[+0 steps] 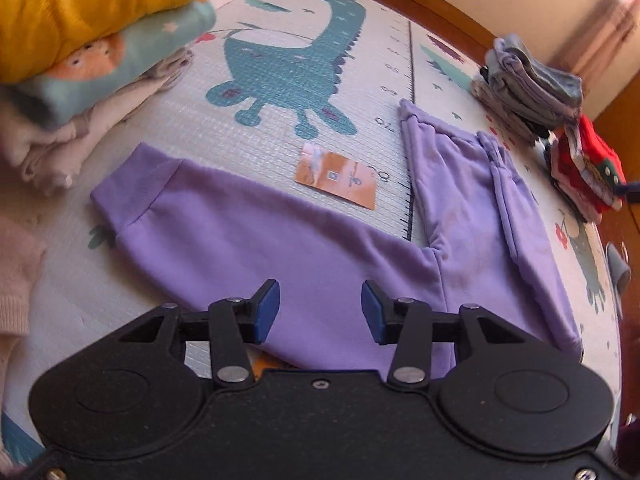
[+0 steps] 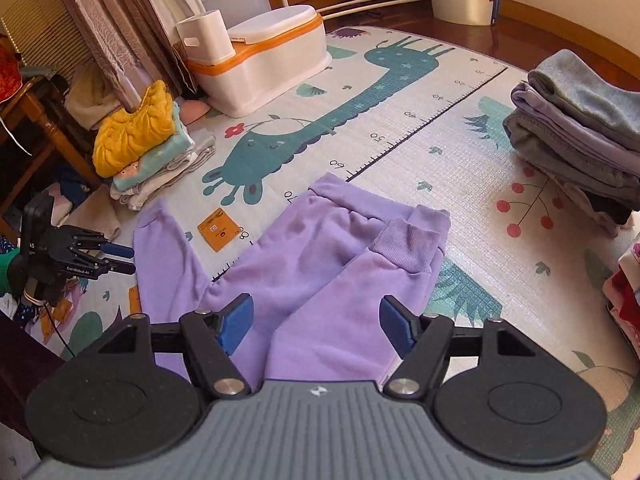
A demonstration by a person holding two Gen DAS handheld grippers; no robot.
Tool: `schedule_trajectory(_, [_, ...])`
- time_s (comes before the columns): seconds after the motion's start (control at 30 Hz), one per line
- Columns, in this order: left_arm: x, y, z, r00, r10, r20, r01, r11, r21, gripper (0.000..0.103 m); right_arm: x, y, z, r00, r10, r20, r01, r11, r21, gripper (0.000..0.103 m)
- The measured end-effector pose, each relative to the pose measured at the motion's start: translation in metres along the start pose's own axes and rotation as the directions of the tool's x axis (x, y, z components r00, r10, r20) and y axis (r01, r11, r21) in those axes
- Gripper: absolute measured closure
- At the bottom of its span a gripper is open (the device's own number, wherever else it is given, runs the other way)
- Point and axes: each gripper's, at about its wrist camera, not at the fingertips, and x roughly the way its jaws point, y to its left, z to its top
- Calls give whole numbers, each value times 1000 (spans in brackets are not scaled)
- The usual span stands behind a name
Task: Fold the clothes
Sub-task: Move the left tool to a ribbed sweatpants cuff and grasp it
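Lilac trousers (image 2: 320,256) lie on the play mat (image 2: 460,160) near its middle, one leg stretched flat toward the mat's left side, the other folded back so its ribbed cuff (image 2: 408,240) rests on the waist part. An orange card (image 2: 218,230) lies on the mat just beside the stretched leg. Both tools hang above the trousers with nothing between their blue pads: the left gripper (image 1: 320,312) stands partly open, the right gripper (image 2: 316,324) wider. Folded stacks sit by the mat's edges, a yellow knit (image 2: 136,128) topping one and grey garments (image 2: 580,120) another.
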Motion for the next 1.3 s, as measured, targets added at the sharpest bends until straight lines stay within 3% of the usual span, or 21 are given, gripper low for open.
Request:
schedule_trajectory(0.13, [-5,36,-5,997,4,72,14,971,-240,59,25,5,-26,999,-46,-18,47,997,53,34])
schedule_trajectory(0.2, [-5,49,-6,995,27,100,4,953,-304,59,38,14,-44,999,-28,-20,30,995,95,34])
schedule_trajectory(0.47, [-8,87,-8,973,116,199,-16,896,-443,59,90,90,-103,993,115,9,-114,965,236,34])
schedule_trajectory(0.67, [-7,110,-17,965,124,229,14,853,-521,60,109,140,-94,978,204,36,-207,948,244,34])
schedule_trajectory(0.83, [-8,124,-26,959,104,262,64,825,-562,61,123,157,-84,968,239,73,-250,920,302,33])
schedule_trajectory(1.0, [-5,122,-21,957,99,273,69,837,-543,64,138,163,-83,966,248,68,-256,896,362,32])
schedule_trajectory(1.13, [2,114,-13,963,117,244,27,857,-515,82,149,174,-88,980,199,-4,-186,927,326,31])
schedule_trajectory(1.17, [4,109,-10,966,114,233,16,871,-492,98,151,177,-89,983,180,-23,-164,936,310,31])
schedule_trajectory(1.3, [0,81,-1,963,124,240,-28,929,-370,101,158,180,-92,985,160,-57,-134,938,319,31])
